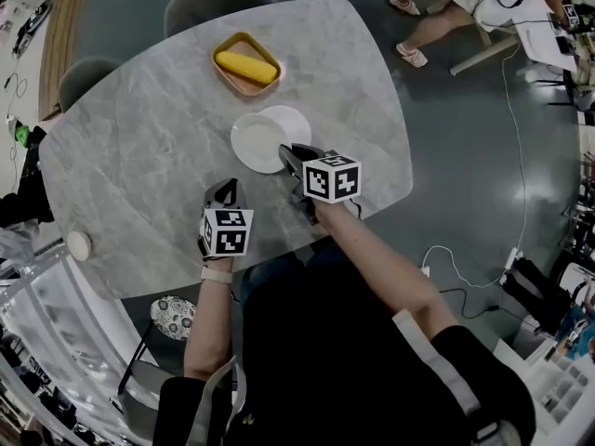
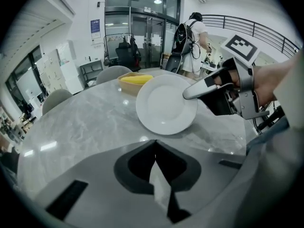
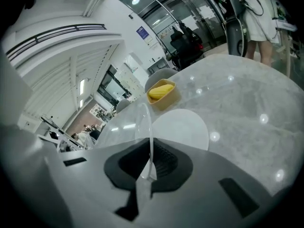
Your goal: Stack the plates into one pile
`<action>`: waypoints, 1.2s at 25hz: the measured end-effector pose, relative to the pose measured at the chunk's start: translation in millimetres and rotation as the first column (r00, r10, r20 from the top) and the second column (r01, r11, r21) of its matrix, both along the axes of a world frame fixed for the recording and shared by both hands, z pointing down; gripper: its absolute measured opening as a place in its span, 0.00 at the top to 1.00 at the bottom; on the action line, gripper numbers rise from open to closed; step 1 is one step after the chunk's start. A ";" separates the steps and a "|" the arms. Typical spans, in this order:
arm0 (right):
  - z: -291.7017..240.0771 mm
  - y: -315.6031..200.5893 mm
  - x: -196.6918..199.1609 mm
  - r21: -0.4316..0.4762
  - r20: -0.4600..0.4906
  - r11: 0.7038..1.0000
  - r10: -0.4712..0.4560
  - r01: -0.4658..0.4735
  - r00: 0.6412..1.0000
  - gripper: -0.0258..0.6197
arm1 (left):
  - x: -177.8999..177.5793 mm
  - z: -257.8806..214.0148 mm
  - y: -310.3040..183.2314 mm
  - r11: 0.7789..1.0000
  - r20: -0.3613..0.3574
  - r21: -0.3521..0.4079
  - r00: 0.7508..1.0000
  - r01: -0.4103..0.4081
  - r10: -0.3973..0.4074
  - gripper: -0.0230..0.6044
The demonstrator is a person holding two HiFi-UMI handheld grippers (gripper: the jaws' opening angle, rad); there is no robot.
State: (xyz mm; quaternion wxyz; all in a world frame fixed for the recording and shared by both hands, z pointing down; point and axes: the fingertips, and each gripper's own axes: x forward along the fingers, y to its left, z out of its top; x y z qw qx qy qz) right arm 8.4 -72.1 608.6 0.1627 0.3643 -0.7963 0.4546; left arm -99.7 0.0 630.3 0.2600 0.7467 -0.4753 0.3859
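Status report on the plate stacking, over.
Right gripper shut on white plate by its rim, plate tilted up. Left gripper shut, empty. Second white plate lies flat just beyond; nothing in the way.

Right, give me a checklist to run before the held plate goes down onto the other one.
1. Grip: the right gripper is shut on the held plate's rim. Ok.
2. Target: the second plate lies flat on the table, nothing on it. Ok.
3. Held plate level enough to set down: it is tilted steeply. Not ok.
4. Held plate centred over the second plate: cannot tell.
5. Left gripper out of the way: shut, empty, short of both plates. Ok.
6. Orange dish clear of the pile: it sits apart, beyond the second plate. Ok.
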 end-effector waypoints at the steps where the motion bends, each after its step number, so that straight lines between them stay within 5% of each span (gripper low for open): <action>1: 0.3 -1.9 5.1 -0.007 0.012 1.000 0.008 -0.008 1.000 0.92 | 5.0 0.3 -1.5 1.000 -0.001 -0.001 1.000 0.004 -0.004 0.95; 16: 8.0 -8.5 37.4 -0.057 0.065 0.996 -0.071 0.075 0.995 0.92 | 63.4 5.1 -27.7 1.000 0.009 -0.022 1.000 0.005 -0.005 0.95; 30: 19.1 -26.1 67.0 -0.088 0.084 0.996 0.001 0.007 0.996 0.92 | 83.9 14.8 -34.1 0.999 0.013 -0.048 1.000 -0.009 0.010 0.95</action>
